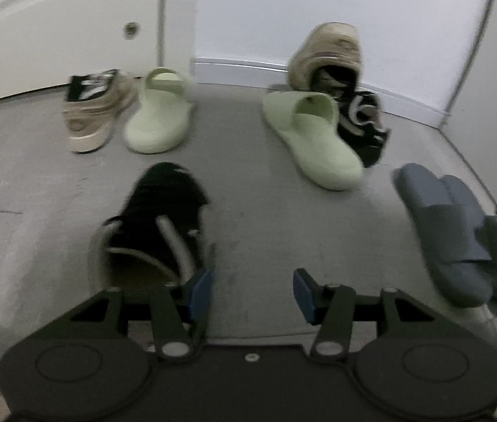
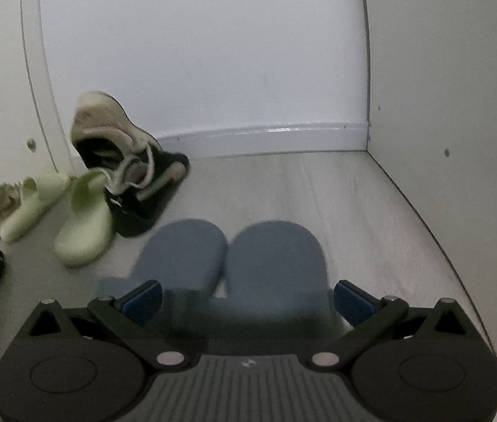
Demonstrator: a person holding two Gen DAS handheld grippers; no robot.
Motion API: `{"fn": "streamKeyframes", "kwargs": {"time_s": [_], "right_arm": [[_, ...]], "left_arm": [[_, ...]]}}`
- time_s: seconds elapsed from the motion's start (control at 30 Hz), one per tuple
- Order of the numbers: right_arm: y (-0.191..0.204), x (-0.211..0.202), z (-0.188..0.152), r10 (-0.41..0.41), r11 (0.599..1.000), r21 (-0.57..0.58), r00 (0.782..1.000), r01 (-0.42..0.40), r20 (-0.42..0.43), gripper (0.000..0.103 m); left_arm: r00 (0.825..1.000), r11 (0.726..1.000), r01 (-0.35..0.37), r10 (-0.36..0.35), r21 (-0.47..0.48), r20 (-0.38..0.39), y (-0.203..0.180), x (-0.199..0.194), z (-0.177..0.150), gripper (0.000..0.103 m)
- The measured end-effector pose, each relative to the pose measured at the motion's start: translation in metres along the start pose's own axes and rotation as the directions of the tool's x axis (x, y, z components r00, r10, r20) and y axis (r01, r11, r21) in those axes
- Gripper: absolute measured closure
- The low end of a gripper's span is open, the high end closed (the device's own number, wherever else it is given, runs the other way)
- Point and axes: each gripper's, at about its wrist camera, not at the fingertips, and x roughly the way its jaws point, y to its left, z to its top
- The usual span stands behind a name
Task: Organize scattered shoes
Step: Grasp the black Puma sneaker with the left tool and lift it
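In the left wrist view we see our left gripper (image 1: 252,290) at the bottom of the frame, its blue-padded fingers (image 1: 200,290) spread apart with nothing between them. A black sneaker (image 1: 159,218) lies on the grey floor (image 1: 248,183) at lower left, its heel just beside the left finger; whether they touch we cannot tell. At upper left a tan sneaker (image 1: 95,112) sits next to a pale green slide (image 1: 159,116). At upper centre-right a second green slide (image 1: 313,137) lies against another black sneaker (image 1: 366,123), and a second tan sneaker (image 1: 329,52) is tipped up against the white wall (image 1: 318,7) behind them. At right, a pair of blue slides (image 1: 452,225) appears side by side, blurred.

In the right wrist view our right gripper (image 2: 246,299) fills the bottom of the frame, fingers (image 2: 143,299) wide apart, one at each outer side of the blue slides (image 2: 227,263). The slides sit side by side, touching, toes towards the wall. Blur hides whether the pads press on them, so we cannot tell if they are held. At left the green slides (image 2: 83,225), tan sneaker (image 2: 104,123) and black sneaker (image 2: 150,190) are clustered near the wall corner.
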Motion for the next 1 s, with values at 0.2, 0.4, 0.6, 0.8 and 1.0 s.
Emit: {"fn": "streamKeyframes", "kwargs": {"time_s": [0.2, 0.4, 0.6, 0.8, 1.0], "right_arm": [[0.042, 0.002, -0.005, 0.076, 0.996, -0.038, 0.997, -0.076, -0.017, 0.0], [0.072, 0.008, -0.001, 0.175, 0.984, -0.031, 0.985, -0.175, -0.005, 0.0], [0.089, 0.012, 0.009, 0.22, 0.975, -0.029, 0.975, -0.22, 0.02, 0.0], [0.091, 0.006, 0.01, 0.233, 0.972, -0.02, 0.972, -0.233, 0.027, 0.0], [0.091, 0.01, 0.005, 0.236, 0.972, -0.003, 0.972, -0.236, 0.006, 0.0]], "left_arm": [[0.997, 0.996, -0.067, 0.064, 0.064, 0.047, -0.007, -0.014, -0.001, 0.049], [0.992, 0.987, -0.129, 0.128, 0.097, 0.02, 0.0, 0.001, -0.007, 0.05], [0.987, 0.979, -0.153, 0.157, 0.133, -0.016, 0.003, 0.03, -0.005, 0.064], [0.992, 0.992, -0.124, 0.124, 0.024, -0.036, 0.018, 0.038, 0.0, 0.087], [0.999, 0.999, -0.039, 0.04, 0.027, -0.029, -0.012, 0.058, 0.015, 0.086]]}}
